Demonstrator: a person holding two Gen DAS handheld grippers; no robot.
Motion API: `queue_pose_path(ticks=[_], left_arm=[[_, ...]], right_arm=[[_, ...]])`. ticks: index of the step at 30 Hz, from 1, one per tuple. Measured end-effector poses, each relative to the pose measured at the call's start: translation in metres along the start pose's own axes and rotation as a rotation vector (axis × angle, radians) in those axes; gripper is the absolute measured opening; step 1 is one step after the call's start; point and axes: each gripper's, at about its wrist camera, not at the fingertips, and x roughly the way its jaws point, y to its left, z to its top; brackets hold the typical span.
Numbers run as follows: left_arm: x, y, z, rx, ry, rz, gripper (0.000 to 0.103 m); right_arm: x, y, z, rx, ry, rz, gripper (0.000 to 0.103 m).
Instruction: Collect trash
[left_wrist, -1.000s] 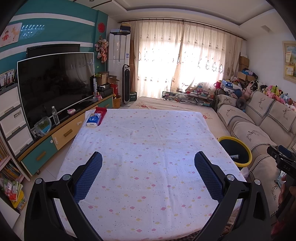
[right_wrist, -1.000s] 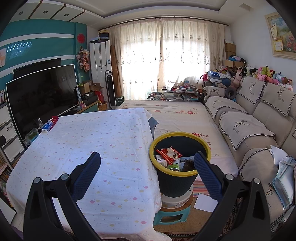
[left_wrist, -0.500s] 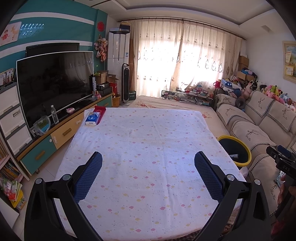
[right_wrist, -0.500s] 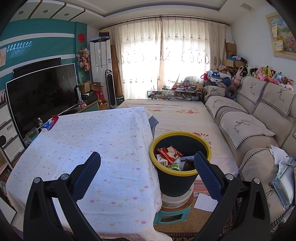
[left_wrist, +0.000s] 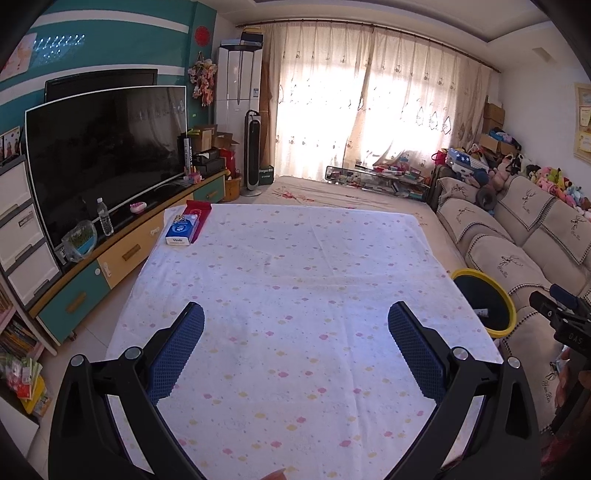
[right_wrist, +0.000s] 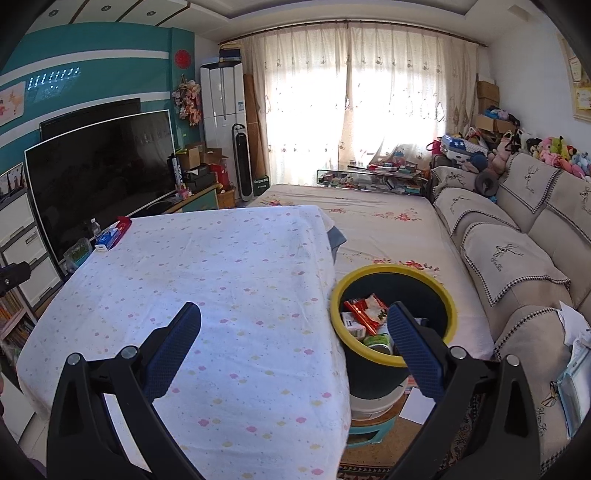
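A dark bin with a yellow rim stands beside the table's right edge, holding red and white wrappers and a can. The same bin shows at the right of the left wrist view. My left gripper hangs open over the near part of the white dotted tablecloth, nothing between its blue pads. My right gripper is open too, above the table's right edge, its right finger in front of the bin. A blue tissue pack and a red flat box lie at the table's far left corner.
A TV on a low cabinet runs along the left, with a bottle. A beige sofa lines the right wall. The bin rests on a small teal stool. Papers lie on the sofa arm.
Both views have barely shifted. The left gripper's view has drifted slightly forward and tilted up a little. Both grippers stay open and empty.
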Motion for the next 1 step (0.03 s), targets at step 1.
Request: queue_pose_path(ticks=[1], left_arm=[[0.0178,0.0055,0.0044,0.000,0.021,0.016,0.098]], right_arm=[[0.0174,0.0055,0.0060,0.003,0.027,0.024,0.096]])
